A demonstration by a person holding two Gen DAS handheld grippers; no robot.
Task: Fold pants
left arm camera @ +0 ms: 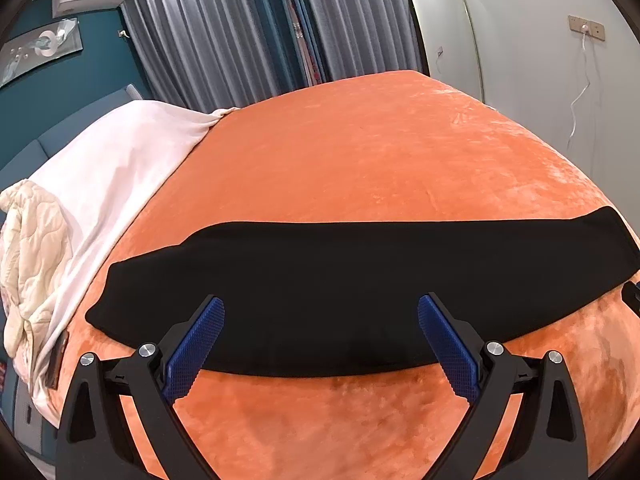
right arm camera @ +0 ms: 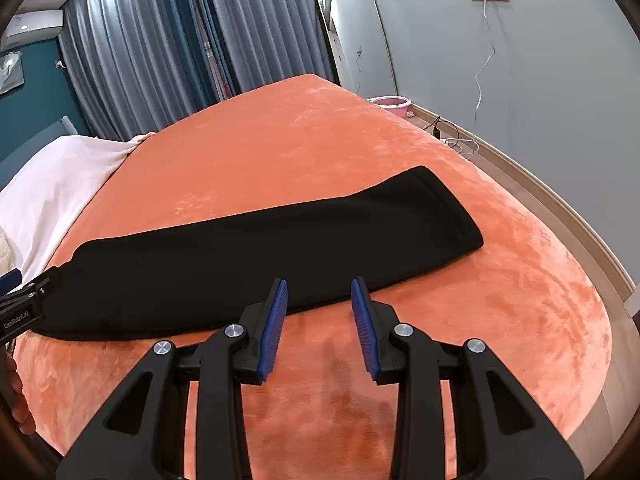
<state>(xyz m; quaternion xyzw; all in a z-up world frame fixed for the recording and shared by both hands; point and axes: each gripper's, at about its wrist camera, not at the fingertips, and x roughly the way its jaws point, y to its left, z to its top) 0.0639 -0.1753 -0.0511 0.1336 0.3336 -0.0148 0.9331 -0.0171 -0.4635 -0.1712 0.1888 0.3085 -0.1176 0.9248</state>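
A: Item one, black pants (left arm camera: 360, 280): folded into one long strip, lying flat across the orange blanket (left arm camera: 360, 152), straight ahead of both tongs.

B: Left gripper (left arm camera: 321, 322)?

A: Jaws spread wide, nothing between the blue pads (left arm camera: 196, 344); the pants' near edge lies under their tips, whether touching I cannot tell.

B: Right gripper (right arm camera: 319, 294)?

A: Jaws parted by a narrower gap, empty; tips over the strip's near edge, toward its wide end.

B: Other entries?

A: White sheet (left arm camera: 120, 160) left of the left tongs, with a cream quilt (left arm camera: 28, 248) bunched beside it. Grey curtains (left arm camera: 224, 32) beyond. Mirror (right arm camera: 352, 24) and a white cable (right arm camera: 484, 60) on the wall, right of the right tongs.
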